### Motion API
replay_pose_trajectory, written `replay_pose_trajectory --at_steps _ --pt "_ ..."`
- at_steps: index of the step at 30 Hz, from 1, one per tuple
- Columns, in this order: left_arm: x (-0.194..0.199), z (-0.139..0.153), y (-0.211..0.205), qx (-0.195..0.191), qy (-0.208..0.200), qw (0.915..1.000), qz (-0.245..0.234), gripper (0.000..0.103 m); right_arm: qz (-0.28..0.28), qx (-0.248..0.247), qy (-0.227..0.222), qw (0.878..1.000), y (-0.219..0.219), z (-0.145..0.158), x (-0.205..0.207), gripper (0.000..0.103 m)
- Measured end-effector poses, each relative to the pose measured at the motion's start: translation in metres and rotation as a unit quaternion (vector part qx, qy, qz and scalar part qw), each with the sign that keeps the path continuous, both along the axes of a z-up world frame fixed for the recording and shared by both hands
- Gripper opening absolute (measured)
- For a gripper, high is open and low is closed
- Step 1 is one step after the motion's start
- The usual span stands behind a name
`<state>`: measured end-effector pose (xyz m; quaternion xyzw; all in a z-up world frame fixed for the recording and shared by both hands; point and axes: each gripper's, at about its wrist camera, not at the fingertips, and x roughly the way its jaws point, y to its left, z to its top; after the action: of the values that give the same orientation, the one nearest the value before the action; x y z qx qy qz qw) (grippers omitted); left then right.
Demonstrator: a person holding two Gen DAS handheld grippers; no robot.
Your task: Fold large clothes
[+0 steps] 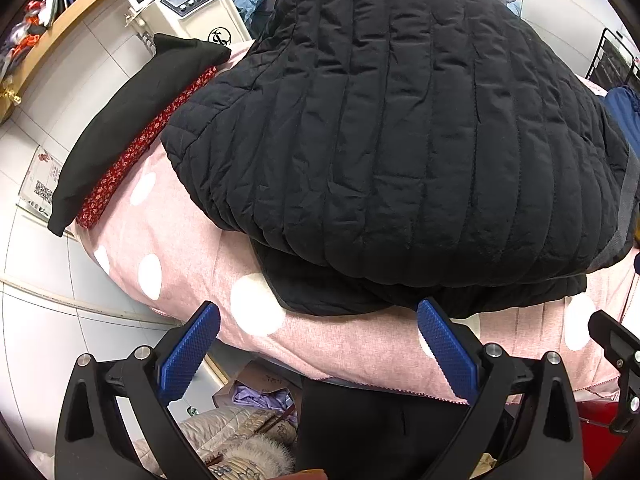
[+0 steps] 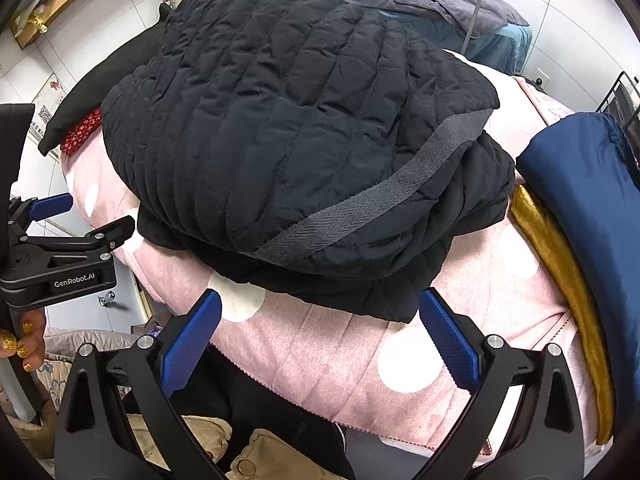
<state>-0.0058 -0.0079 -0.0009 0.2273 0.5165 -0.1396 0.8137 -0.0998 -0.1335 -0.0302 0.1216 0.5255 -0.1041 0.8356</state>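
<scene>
A large black quilted jacket (image 1: 400, 140) lies folded in layers on a pink bed cover with white dots (image 1: 192, 256). In the right wrist view the same jacket (image 2: 288, 152) shows a grey woven band along one edge. My left gripper (image 1: 320, 324) hovers open just short of the jacket's near edge, nothing between its blue pads (image 1: 192, 352). Over the near edge of the bed cover (image 2: 340, 352) my right gripper (image 2: 320, 320) is open too, and empty. The left gripper (image 2: 86, 218) also shows at the left of the right wrist view, held by a hand.
A black cloth (image 1: 132, 120) and a red flowered cloth (image 1: 136, 152) lie at the bed's left edge. A navy garment (image 2: 592, 200) with gold lining (image 2: 560, 280) lies on the right. A white machine (image 1: 184, 4) and a wooden shelf (image 1: 52, 36) stand beyond. Clothes lie on the floor below.
</scene>
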Motion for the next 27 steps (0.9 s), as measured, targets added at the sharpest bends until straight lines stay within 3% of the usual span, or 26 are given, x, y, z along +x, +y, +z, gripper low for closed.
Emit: replay_pose_trajectory --at_steps 27 --pt "-0.0010 -0.0011 0.0016 0.007 0.001 1.0000 -0.003 0.097 0.005 -0.004 0.006 1.000 0.0027 -0.0042 -0.0030 0.097"
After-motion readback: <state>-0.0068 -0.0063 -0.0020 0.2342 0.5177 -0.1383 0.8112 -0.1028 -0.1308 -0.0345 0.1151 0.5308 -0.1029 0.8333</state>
